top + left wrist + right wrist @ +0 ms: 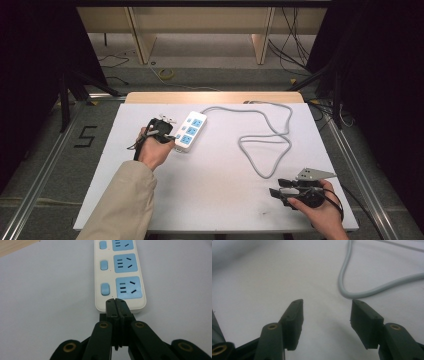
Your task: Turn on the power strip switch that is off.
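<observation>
A white power strip (190, 131) with three blue sockets lies on the white table, left of centre. In the left gripper view the same power strip (117, 272) runs away from me, each socket with a blue switch beside it. My left gripper (115, 300) is shut with nothing between its pads, its tips at the near end of the strip; whether they touch it I cannot tell. From above, the left gripper (170, 137) sits against the strip's near left side. My right gripper (326, 312) stands open above bare table, at the front right as the right gripper (276, 187).
The strip's grey cable (267, 145) loops across the right half of the table, and the cable (364, 290) curves just beyond the right jaws. The table's near edge (215, 230) lies close under both hands. Floor cables and wooden furniture legs stand beyond the far edge.
</observation>
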Demonstrator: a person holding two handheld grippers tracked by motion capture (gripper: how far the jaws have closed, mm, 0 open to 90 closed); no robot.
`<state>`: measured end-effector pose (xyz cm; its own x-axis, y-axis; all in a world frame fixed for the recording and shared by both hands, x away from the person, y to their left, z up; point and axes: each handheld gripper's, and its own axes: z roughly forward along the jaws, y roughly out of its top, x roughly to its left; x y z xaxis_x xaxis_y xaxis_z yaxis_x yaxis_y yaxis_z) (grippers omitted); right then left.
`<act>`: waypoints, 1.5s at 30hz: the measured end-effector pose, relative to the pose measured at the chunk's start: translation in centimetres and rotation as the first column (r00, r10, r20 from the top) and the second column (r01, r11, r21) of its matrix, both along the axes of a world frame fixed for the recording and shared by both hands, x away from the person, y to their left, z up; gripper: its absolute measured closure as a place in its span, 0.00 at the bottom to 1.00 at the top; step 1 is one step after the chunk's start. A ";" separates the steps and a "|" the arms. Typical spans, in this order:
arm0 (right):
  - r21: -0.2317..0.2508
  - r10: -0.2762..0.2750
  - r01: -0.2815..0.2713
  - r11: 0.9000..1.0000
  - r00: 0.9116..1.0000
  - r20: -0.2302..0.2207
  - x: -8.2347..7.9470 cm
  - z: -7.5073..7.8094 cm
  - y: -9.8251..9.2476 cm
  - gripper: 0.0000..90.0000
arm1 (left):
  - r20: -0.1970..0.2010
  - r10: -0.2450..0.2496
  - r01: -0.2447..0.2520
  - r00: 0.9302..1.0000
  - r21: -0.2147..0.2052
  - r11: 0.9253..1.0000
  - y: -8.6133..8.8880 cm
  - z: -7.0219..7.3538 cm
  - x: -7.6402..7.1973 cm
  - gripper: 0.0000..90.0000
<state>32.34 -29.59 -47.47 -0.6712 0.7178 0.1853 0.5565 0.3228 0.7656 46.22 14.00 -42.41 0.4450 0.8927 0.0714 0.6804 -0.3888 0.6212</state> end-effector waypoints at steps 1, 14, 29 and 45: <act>0.000 0.000 0.000 1.000 1.000 0.000 0.0 0.0 0.0 0.50 | 0.002 0.002 -0.002 1.000 -0.003 1.000 0.0 0.0 0.1 1.00; 0.002 0.001 -0.001 1.000 1.000 0.000 0.0 0.0 0.0 0.50 | -0.008 0.001 -0.001 1.000 0.018 1.000 -0.3 0.1 1.2 1.00; 0.003 0.000 0.000 1.000 1.000 0.000 0.0 0.0 0.0 0.50 | -0.020 0.003 -0.003 1.000 0.038 0.999 -0.5 0.4 2.5 1.00; 0.005 0.000 0.000 1.000 1.000 0.000 0.0 0.0 0.0 0.50 | -0.042 0.010 -0.008 0.999 0.051 0.999 -0.6 0.2 3.7 1.00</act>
